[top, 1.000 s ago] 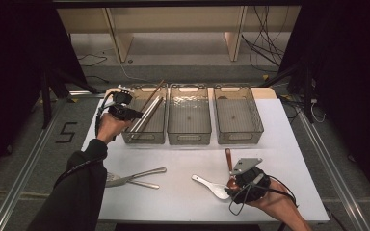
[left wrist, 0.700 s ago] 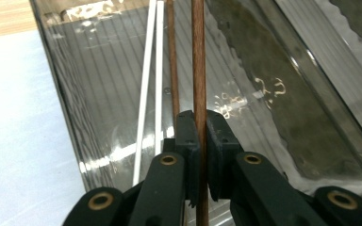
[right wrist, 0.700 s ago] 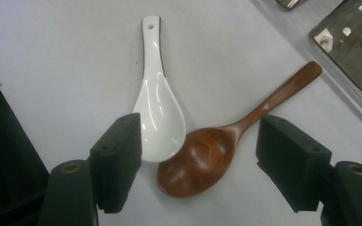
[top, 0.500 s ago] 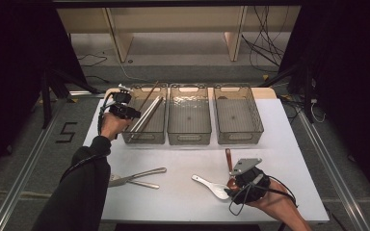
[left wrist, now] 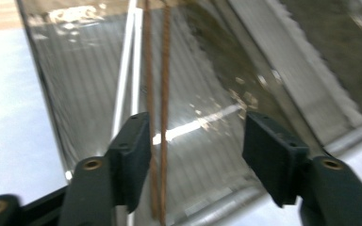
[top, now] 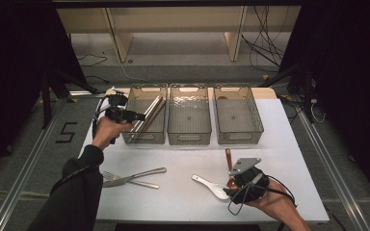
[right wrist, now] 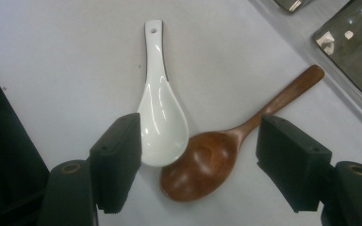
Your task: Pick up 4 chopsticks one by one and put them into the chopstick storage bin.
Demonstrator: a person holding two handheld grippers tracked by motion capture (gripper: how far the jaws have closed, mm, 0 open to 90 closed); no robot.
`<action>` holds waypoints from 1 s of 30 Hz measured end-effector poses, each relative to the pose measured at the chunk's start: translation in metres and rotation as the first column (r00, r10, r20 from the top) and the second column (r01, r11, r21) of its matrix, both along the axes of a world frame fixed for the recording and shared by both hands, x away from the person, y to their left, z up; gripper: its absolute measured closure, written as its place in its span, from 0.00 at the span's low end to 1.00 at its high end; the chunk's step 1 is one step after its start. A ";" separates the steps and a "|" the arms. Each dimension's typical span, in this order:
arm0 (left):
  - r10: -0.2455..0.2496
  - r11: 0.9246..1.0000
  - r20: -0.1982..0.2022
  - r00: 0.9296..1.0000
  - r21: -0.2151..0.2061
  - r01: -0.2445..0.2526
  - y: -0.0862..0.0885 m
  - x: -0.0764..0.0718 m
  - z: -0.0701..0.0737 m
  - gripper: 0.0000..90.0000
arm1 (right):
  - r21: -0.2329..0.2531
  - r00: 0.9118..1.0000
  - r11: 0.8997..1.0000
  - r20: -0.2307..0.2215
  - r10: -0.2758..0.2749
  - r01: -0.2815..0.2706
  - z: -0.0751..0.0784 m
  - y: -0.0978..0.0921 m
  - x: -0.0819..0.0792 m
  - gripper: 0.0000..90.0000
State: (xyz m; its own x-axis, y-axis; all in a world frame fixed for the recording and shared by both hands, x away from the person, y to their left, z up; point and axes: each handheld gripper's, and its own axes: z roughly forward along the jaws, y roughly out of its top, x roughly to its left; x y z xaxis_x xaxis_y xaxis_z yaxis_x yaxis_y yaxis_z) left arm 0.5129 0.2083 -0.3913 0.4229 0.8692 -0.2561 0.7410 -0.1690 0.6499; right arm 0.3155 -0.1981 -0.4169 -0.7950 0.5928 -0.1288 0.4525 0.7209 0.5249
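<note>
The left tool (top: 134, 115) is at the left bin (top: 145, 138), the first of 3 clear bins standing in a row at the far side of the white desk (top: 192, 202). Its jaws are spread wide and hold nothing. In the left gripper view the jaws point at the clear wall of this bin, and 2 thin brown chopsticks (left wrist: 156, 94) are seen between them, close to the left jaw, with a pale stick just beside. In the high view long sticks (top: 147, 117) lie slanted inside the left bin, leaning toward its far right corner. The middle bin (top: 189, 139) and the right bin (top: 239, 138) stand just beside it.

The right tool (top: 231, 188) is near the front right of the desk, low over 2 spoons. Its jaws are also spread and grip nothing. In the right gripper view a white ceramic spoon (right wrist: 161, 122) and a brown wooden spoon (right wrist: 207, 162) lie flat on the desk between the jaws. Their bowls touch, and their handles go apart like a V. The bowl of the white spoon is just beside the left jaw; the wooden handle passes near the right jaw.

A metal fork and knife (top: 132, 179) lie crossed at the front left of the desk, well apart from both tools.
</note>
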 end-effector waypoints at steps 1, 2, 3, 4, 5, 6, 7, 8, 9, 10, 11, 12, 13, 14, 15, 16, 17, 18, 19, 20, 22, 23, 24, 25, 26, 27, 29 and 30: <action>-0.012 1.000 0.009 1.000 -0.010 0.012 0.001 -0.005 0.001 0.42 | 0.000 1.000 1.000 -0.002 -0.001 0.001 0.000 0.001 0.000 0.36; -0.019 0.999 0.021 1.000 -0.026 0.020 0.001 -0.011 0.003 0.41 | 0.001 1.000 1.000 -0.002 0.001 -0.001 0.000 0.002 0.001 0.36; -0.026 0.998 0.032 0.999 -0.051 0.028 0.001 -0.016 0.003 0.39 | 0.003 1.000 1.000 -0.005 0.004 -0.004 0.001 0.002 0.001 0.36; -0.040 0.997 0.035 0.999 -0.064 0.043 0.001 -0.021 0.004 0.39 | 0.009 1.000 1.000 -0.009 0.004 -0.004 0.001 0.003 0.002 0.36; -0.057 0.996 0.047 0.997 -0.067 0.060 0.000 -0.026 0.005 0.37 | 0.016 1.000 1.000 -0.012 0.005 -0.005 0.001 0.004 0.003 0.36; -0.075 0.995 0.062 0.995 -0.061 0.079 -0.002 -0.031 0.006 0.37 | 0.016 1.000 1.000 -0.016 0.008 -0.008 0.002 0.005 0.005 0.36; -0.092 0.994 0.073 0.993 -0.054 0.096 -0.004 -0.035 0.007 0.36 | 0.020 1.000 1.000 -0.020 0.008 -0.007 0.002 0.006 0.006 0.36; -0.104 0.993 0.080 0.991 -0.051 0.108 -0.006 -0.039 0.009 0.34 | 0.023 1.000 1.000 -0.024 0.010 -0.009 0.002 0.007 0.008 0.35; -0.109 0.992 0.100 0.989 -0.051 0.115 -0.007 -0.044 0.011 0.33 | 0.029 0.999 1.000 -0.031 0.010 -0.010 0.003 0.008 0.010 0.35; -0.118 0.991 0.131 0.984 -0.054 0.126 -0.008 -0.049 0.012 0.33 | 0.030 0.999 1.000 -0.033 0.011 -0.010 0.003 0.009 0.011 0.35; -0.130 0.989 0.146 0.981 -0.054 0.139 -0.009 -0.054 0.013 0.32 | 0.033 0.999 0.999 -0.038 0.015 -0.014 0.003 0.010 0.013 0.35; -0.142 0.987 0.157 0.977 -0.051 0.151 -0.010 -0.057 0.014 0.32 | 0.036 0.999 0.999 -0.042 0.016 -0.014 0.003 0.011 0.014 0.35; -0.153 0.986 0.171 0.973 -0.047 0.163 -0.011 -0.062 0.015 0.30 | 0.042 0.999 0.999 -0.050 0.016 -0.014 0.002 0.013 0.016 0.35; -0.162 0.984 0.174 0.971 -0.048 0.173 -0.012 -0.066 0.015 0.29 | 0.048 0.998 0.999 -0.057 0.020 -0.018 0.002 0.014 0.018 0.35; -0.179 0.981 0.180 0.967 -0.046 0.190 -0.013 -0.070 0.015 0.29 | 0.049 0.998 0.999 -0.064 0.025 -0.022 0.001 0.016 0.020 0.35; -0.189 0.979 0.188 0.964 -0.045 0.201 -0.013 -0.073 0.015 0.28 | 0.045 0.997 0.999 -0.067 0.027 -0.024 0.000 0.018 0.022 0.35; -0.196 0.977 0.185 0.963 -0.045 0.208 -0.014 -0.077 0.014 0.27 | 0.040 0.997 0.999 -0.071 0.031 -0.028 0.000 0.020 0.023 0.35; -0.214 0.974 0.181 0.960 -0.041 0.225 -0.014 -0.079 0.013 0.27 | 0.038 0.997 0.999 -0.075 0.036 -0.033 -0.001 0.021 0.025 0.35; -0.229 0.970 0.177 0.957 -0.035 0.239 -0.015 -0.081 0.011 0.26 | 0.038 0.996 0.999 -0.081 0.039 -0.036 -0.001 0.023 0.026 0.35; -0.236 0.969 0.176 0.956 -0.024 0.244 -0.016 -0.083 0.009 0.26 | 0.039 0.995 0.998 -0.086 0.042 -0.039 -0.002 0.024 0.028 0.35; -0.251 0.967 0.166 0.954 -0.007 0.255 -0.016 -0.088 0.005 0.25 | 0.031 0.994 0.999 -0.098 0.041 -0.038 -0.004 0.027 0.031 0.35; -0.253 0.966 0.166 0.953 -0.003 0.257 -0.015 -0.090 0.003 0.25 | 0.029 0.994 0.999 -0.103 0.047 -0.044 -0.005 0.028 0.032 0.35; -0.258 0.965 0.168 0.951 0.003 0.261 -0.015 -0.092 0.002 0.25 | 0.026 0.992 0.999 -0.112 0.051 -0.048 -0.005 0.029 0.033 0.35; -0.258 0.965 0.172 0.951 -0.001 0.262 -0.014 -0.095 0.001 0.25 | 0.021 0.992 0.999 -0.119 0.047 -0.045 -0.006 0.030 0.035 0.35; -0.259 0.965 0.174 0.950 -0.006 0.264 -0.014 -0.097 0.001 0.25 | 0.018 0.991 0.999 -0.123 0.049 -0.047 -0.007 0.031 0.035 0.35; -0.262 0.964 0.174 0.949 -0.007 0.267 -0.014 -0.098 0.000 0.24 | 0.014 0.991 0.999 -0.128 0.049 -0.047 -0.008 0.032 0.037 0.36; -0.270 0.961 0.175 0.947 -0.005 0.275 -0.014 -0.101 0.000 0.24 | 0.012 0.989 0.999 -0.140 0.050 -0.049 -0.010 0.033 0.039 0.36; -0.269 0.962 0.178 0.947 -0.004 0.274 -0.014 -0.103 0.000 0.23 | 0.011 0.989 0.999 -0.140 0.049 -0.048 -0.010 0.033 0.041 0.36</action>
